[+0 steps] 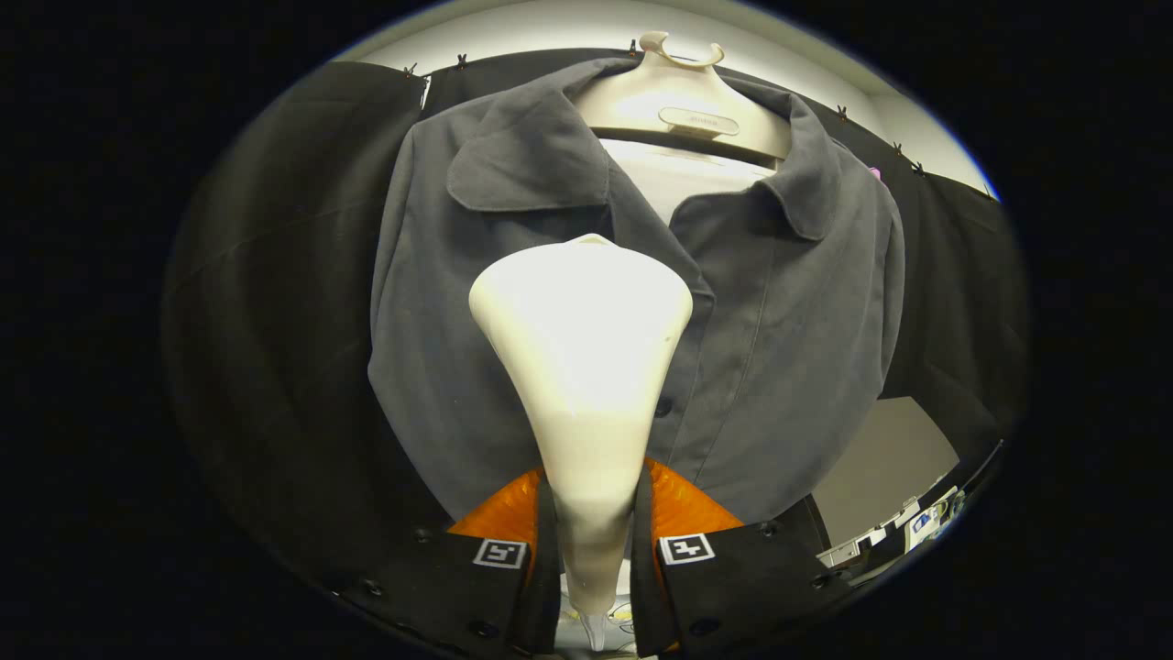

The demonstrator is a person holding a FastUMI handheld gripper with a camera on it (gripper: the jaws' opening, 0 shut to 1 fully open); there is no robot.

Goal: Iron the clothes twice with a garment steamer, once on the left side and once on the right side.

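Observation:
A dark grey collared shirt [788, 357] hangs on a cream hanger [683, 101] against the booth's black cloth wall. My gripper [591, 541] is shut on the white garment steamer [582, 367], both fingers pressing its narrow handle. The steamer's wide head rises ahead of the fingers and lies over the shirt's chest, at its button placket and the panel just left of it. Whether the head touches the fabric cannot be told. The shirt's lower middle is hidden behind the steamer.
Black cloth [275, 321] hangs on both sides of the shirt. To the lower right, past the shirt's hem, a grey surface [880, 458] and a few small items [916, 527] show.

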